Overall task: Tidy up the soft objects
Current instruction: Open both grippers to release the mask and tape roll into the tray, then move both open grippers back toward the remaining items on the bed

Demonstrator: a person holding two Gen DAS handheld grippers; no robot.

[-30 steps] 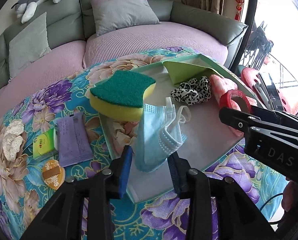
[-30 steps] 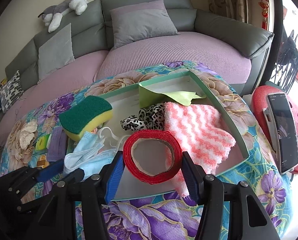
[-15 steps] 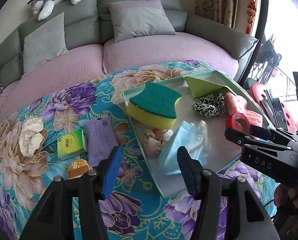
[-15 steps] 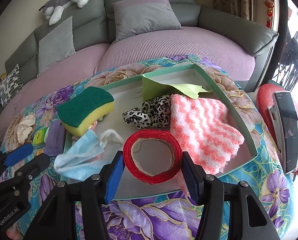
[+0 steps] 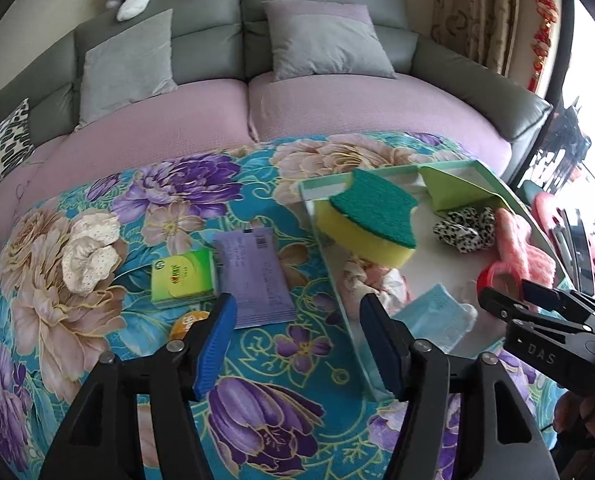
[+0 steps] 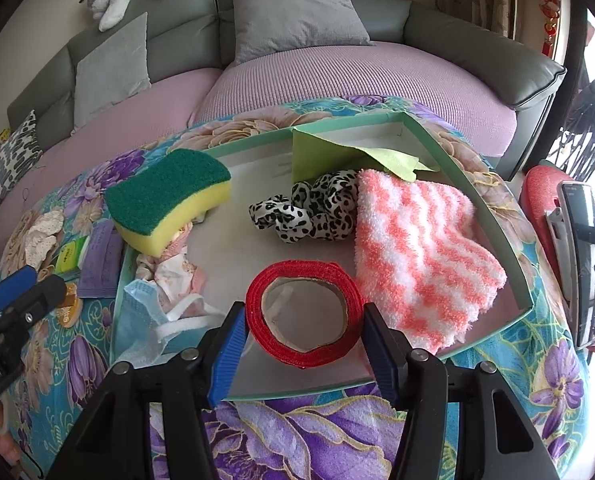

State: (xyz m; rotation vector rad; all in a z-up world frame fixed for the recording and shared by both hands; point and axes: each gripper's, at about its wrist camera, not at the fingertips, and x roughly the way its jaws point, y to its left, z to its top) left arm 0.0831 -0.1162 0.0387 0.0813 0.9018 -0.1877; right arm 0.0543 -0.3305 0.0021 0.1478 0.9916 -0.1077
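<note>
Red ribbon roll (image 6: 303, 316) in right gripper (image 6: 303, 354) — sponge (image 6: 169, 200), mask (image 6: 149, 320) nearby

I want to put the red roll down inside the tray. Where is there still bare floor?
Bare tray floor lies between the sponge, the leopard scrunchie and the red ribbon roll in the right tool. The near-left corner is crowded with the face mask and crumpled cloth; the striped towel fills the right.
</note>
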